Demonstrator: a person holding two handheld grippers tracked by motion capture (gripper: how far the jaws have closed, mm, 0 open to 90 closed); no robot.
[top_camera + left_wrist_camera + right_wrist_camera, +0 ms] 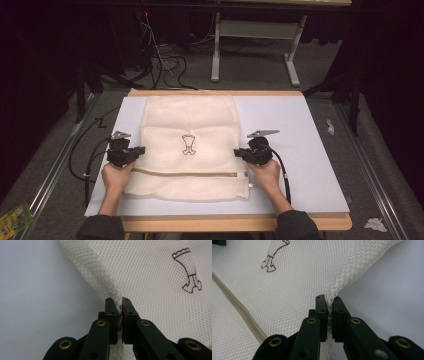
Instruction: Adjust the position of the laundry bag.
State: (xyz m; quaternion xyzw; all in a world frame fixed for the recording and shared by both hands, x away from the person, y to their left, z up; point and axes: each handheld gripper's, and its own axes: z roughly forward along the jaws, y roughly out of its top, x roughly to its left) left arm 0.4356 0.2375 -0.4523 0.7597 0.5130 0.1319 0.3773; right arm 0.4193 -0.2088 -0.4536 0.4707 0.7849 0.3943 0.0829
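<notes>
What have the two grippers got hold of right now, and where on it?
Both are shut on the mesh bag: the left gripper pinches its left side edge, the right gripper its right side edge, above the zipper.

A mesh bag (189, 145) lies flat on a sheet (295, 130) that covers the counter (215, 93), near the middle and slightly left. A zipper (190, 172) runs across the bag's near part, and a small drawn mark (188, 144) sits at its centre. The left tool (141, 150) is at the bag's left edge, the right tool (237, 152) at its right edge, each with the mesh between its jaws. Behind the counter, cables (165, 62) lie on the floor, left of a stand (255, 45).
</notes>
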